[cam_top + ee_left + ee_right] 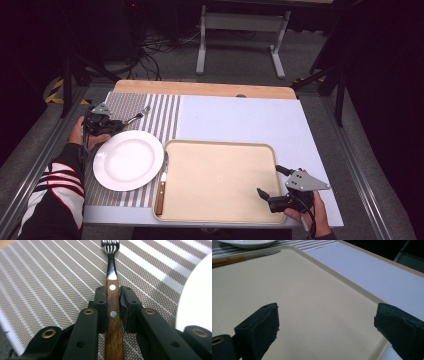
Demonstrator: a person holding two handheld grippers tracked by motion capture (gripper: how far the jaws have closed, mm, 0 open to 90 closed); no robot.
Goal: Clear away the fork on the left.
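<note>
Fork (111, 270) pinched by left gripper (112, 300) beside plate (128, 160) rim; right gripper (325, 322) spread above bare tray (294, 290).

Fork (112, 287): glossy metal head, wood handle w/ rivets; placemat (50, 285) woven cloth; plate (128, 160) glossy.

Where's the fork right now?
In the high view the fork is at far left over the striped placemat, just beyond the white plate, its wooden handle clamped in the left gripper.
</note>
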